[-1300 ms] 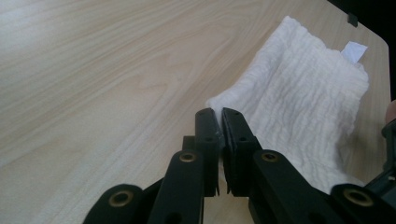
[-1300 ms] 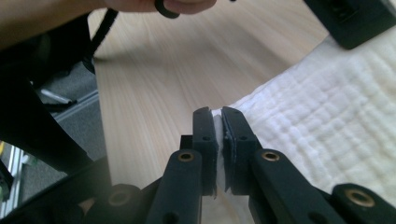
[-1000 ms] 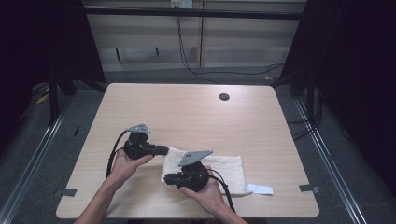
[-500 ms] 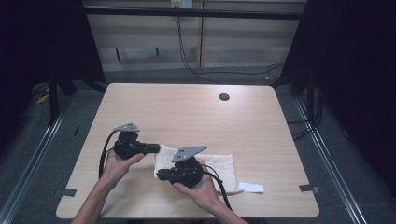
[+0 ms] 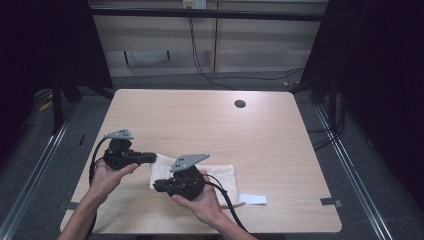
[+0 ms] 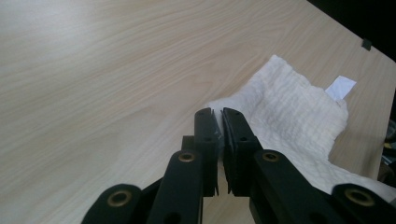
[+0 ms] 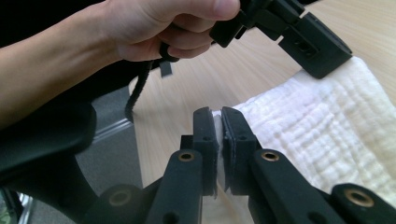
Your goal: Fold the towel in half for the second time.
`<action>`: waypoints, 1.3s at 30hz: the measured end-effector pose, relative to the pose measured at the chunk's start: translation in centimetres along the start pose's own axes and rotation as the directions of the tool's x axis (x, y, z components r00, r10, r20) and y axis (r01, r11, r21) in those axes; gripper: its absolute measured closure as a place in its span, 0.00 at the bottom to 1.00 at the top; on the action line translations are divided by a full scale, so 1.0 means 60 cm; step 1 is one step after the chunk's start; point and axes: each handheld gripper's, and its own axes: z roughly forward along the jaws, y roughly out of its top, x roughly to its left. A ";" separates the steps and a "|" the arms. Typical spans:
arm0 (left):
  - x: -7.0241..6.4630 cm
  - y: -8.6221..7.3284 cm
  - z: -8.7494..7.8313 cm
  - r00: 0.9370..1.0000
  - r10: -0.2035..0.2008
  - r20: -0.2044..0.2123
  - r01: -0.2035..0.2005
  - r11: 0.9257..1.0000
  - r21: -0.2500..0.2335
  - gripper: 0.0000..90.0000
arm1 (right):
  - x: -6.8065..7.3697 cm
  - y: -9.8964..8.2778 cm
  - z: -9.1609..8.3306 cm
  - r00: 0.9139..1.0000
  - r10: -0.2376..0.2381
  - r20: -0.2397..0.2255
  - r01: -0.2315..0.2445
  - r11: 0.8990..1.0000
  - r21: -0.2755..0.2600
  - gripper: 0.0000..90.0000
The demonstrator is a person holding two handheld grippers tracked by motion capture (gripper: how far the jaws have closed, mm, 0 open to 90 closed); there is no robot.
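White, crinkled cotton is pinched at two points as a person works a cloth (image 5: 220, 176) on a pale wooden table (image 5: 200, 120) with a pair of hand-held black tongs.

The left tongs (image 5: 154, 158), gripped in the left hand (image 5: 107, 172), point toward the cloth's far left corner. The left gripper view has their jaws drawn nearly together, with a thin edge of the fabric (image 6: 289, 112) caught between the tips and the rest of the cloth spreading away beyond and to the right of them.

The right tongs (image 5: 156, 186), held in the right hand (image 5: 202, 202), lie over the cloth's near side and point left, just beside the left tongs. In the right gripper view (image 7: 218, 122) their jaws are likewise narrowed onto a fold of the cloth (image 7: 327, 135) at its edge. The other tongs' black tip (image 7: 317, 49) rests on the fabric just beyond them.

A small white paper slip (image 5: 252, 199) lies on the table right of the right tongs, just off the cloth's corner. A dark round hole (image 5: 240, 104) sits in the tabletop well beyond both tongs.
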 end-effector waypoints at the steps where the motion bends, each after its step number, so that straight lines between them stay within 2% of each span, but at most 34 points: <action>1: 0.000 0.003 -0.002 1.000 -0.002 -0.001 0.002 1.000 0.005 0.95 | 0.002 0.004 0.003 1.000 0.002 0.000 -0.002 1.000 -0.013 0.96; 3: 0.001 0.005 0.002 1.000 0.002 -0.003 -0.002 1.000 0.011 0.95 | 0.003 0.003 0.009 1.000 0.015 -0.002 -0.016 0.999 -0.035 0.96; 8: -0.006 0.015 0.042 1.000 0.009 0.013 -0.009 1.000 0.026 0.95 | -0.007 -0.024 0.006 0.998 0.061 0.027 -0.059 0.997 -0.054 0.96; 13: -0.028 0.038 0.087 0.998 0.033 0.052 -0.035 0.998 0.049 0.95 | -0.016 -0.044 -0.021 0.995 0.083 0.060 -0.078 0.994 -0.081 0.96; 18: -0.057 0.064 0.123 0.995 0.065 0.069 -0.070 0.995 0.067 0.95 | -0.025 -0.054 -0.058 0.992 0.088 0.087 -0.081 0.993 -0.085 0.96; 19: -0.057 0.064 0.123 0.995 0.065 0.069 -0.070 0.995 0.067 0.95 | -0.029 -0.056 -0.067 0.992 0.088 0.089 -0.080 0.993 -0.086 0.96; 21: -0.073 0.075 0.143 0.994 0.088 0.064 -0.093 0.992 0.089 0.95 | -0.035 -0.060 -0.078 0.991 0.093 0.100 -0.085 0.993 -0.079 0.96; 24: -0.079 0.084 0.161 0.993 0.084 0.077 -0.090 0.993 0.080 0.95 | -0.040 -0.064 -0.092 0.989 0.085 0.121 -0.077 0.995 -0.066 0.96; 27: -0.081 0.088 0.169 0.992 0.079 0.093 -0.088 0.992 0.088 0.95 | -0.046 -0.070 -0.110 0.987 0.082 0.135 -0.075 0.996 -0.055 0.96; 29: -0.080 0.089 0.173 0.992 0.078 0.103 -0.086 0.993 0.077 0.95 | -0.051 -0.074 -0.121 0.986 0.077 0.148 -0.072 0.997 -0.040 0.96; 34: -0.081 0.087 0.189 0.991 0.041 0.130 -0.050 0.996 0.069 0.95 | -0.056 -0.085 -0.144 0.980 0.090 0.175 -0.084 0.996 -0.041 0.96; 37: -0.091 0.087 0.199 0.990 0.054 0.133 -0.065 0.995 0.079 0.95 | -0.058 -0.098 -0.153 0.977 0.100 0.189 -0.093 0.995 -0.042 0.95; 39: -0.100 0.088 0.203 0.989 0.060 0.135 -0.071 0.995 0.077 0.95 | -0.059 -0.109 -0.161 0.975 0.099 0.199 -0.096 0.995 -0.024 0.95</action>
